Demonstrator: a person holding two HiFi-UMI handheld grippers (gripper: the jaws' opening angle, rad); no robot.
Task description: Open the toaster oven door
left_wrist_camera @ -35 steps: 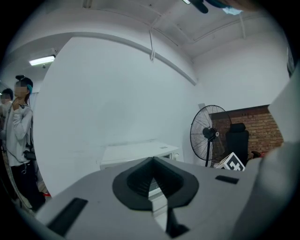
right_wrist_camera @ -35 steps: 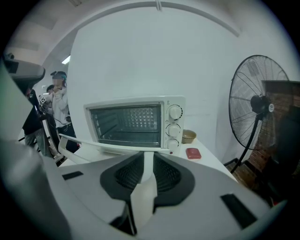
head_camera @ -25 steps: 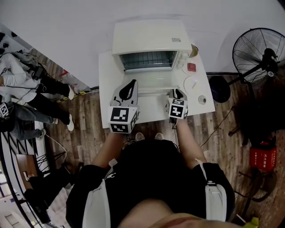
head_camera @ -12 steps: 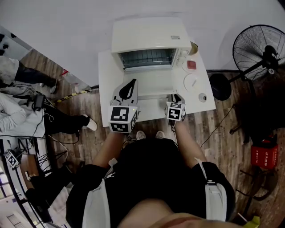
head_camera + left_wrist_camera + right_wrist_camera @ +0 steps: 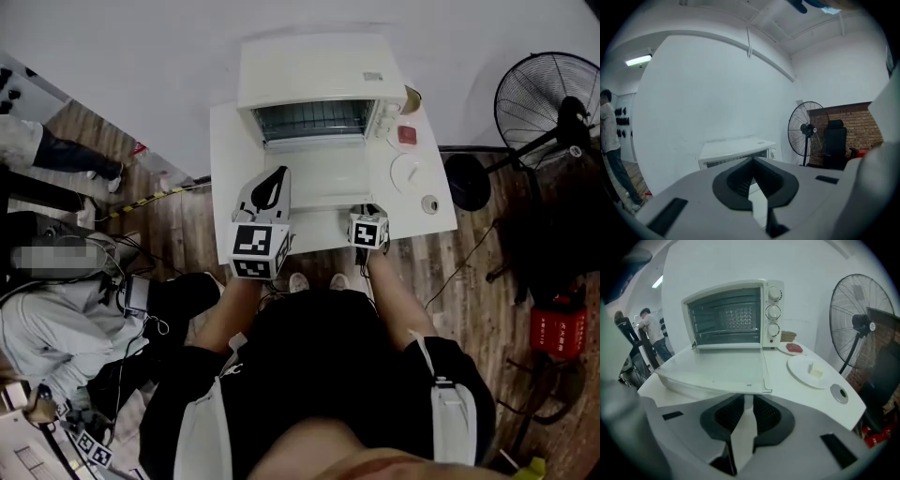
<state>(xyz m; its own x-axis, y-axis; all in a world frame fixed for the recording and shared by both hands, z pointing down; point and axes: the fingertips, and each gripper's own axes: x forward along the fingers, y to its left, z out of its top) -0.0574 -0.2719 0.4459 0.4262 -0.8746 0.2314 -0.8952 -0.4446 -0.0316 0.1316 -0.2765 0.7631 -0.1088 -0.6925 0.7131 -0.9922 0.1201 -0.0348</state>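
The white toaster oven (image 5: 314, 80) stands at the back of the white table (image 5: 225, 169). Its door (image 5: 323, 178) lies folded down flat, and the wire rack shows inside. In the right gripper view the oven (image 5: 726, 315) faces me, with the door (image 5: 717, 369) stretching toward the jaws. My right gripper (image 5: 372, 208) hangs just before the door's front edge, apart from it. A narrow gap shows at the right gripper (image 5: 745, 399), with nothing in it. My left gripper (image 5: 275, 178) hovers over the door's left part. The left gripper (image 5: 753, 161) also shows a thin slit and holds nothing.
A white plate (image 5: 410, 172) with a small pale piece, a small dish of something red (image 5: 406, 135) and a small metal ring (image 5: 430, 203) sit right of the door. A standing fan (image 5: 553, 103) is at the right. People (image 5: 56, 272) crouch on the floor at the left.
My right gripper has sunk and drawn back toward the table's front edge, away from the door. The door lies open throughout. The left gripper has kept still. The people at the left have shifted.
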